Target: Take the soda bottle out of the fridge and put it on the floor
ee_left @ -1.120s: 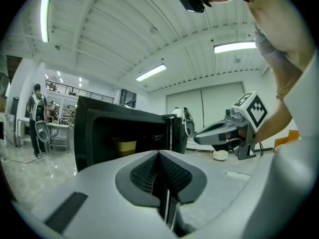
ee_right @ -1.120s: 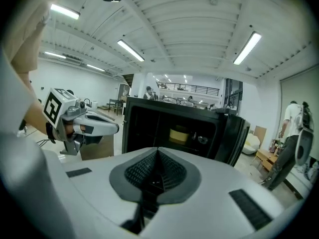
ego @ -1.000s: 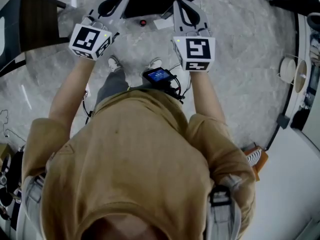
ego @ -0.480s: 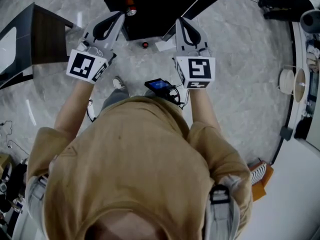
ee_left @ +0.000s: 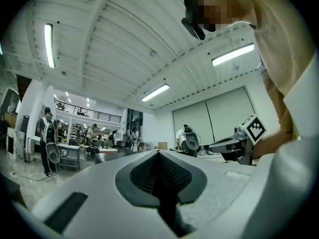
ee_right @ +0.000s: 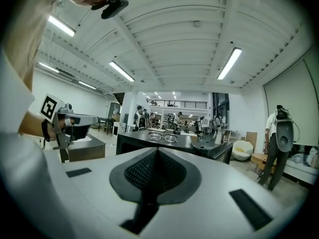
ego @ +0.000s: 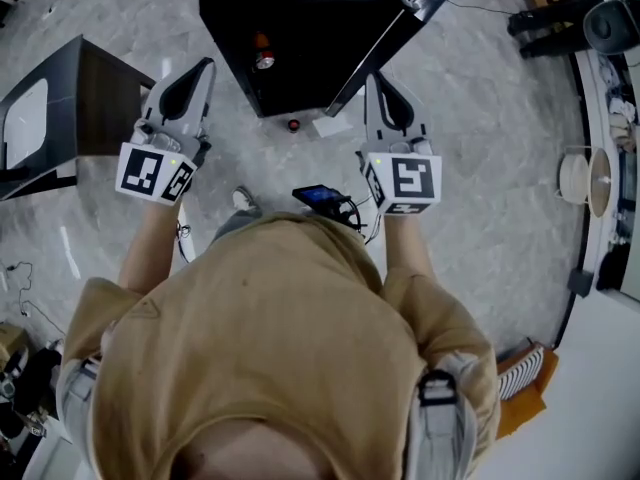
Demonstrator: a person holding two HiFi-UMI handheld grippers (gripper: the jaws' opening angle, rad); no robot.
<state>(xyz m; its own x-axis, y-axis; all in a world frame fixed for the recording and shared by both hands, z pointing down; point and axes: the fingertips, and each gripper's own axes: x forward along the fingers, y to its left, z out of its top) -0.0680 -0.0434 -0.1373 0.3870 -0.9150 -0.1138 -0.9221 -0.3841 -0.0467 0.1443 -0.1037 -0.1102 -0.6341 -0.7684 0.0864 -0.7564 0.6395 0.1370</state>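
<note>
A low black fridge (ego: 300,68) stands on the marble floor ahead of me, its door (ego: 400,30) swung open to the right. In its dark opening I see a small bottle (ego: 263,58) with an orange band and a pale cap. My left gripper (ego: 196,68) hangs in front of the fridge's left corner, shut and empty. My right gripper (ego: 378,80) is by the open door's lower edge, also shut with nothing in it. In the right gripper view the fridge (ee_right: 149,142) lies straight ahead beyond the closed right gripper (ee_right: 157,151). The left gripper (ee_left: 159,152) points past it into the hall.
A dark side cabinet (ego: 70,108) stands to the left. A small red object (ego: 293,125) and a white sheet (ego: 330,126) lie on the floor before the fridge. Black equipment (ego: 565,8) and white round items (ego: 576,171) line the right wall. People stand in the hall (ee_right: 142,117).
The fridge has come much further into the head view and nearer. Both grippers have spread apart and sit lower in the frame, still shut.
</note>
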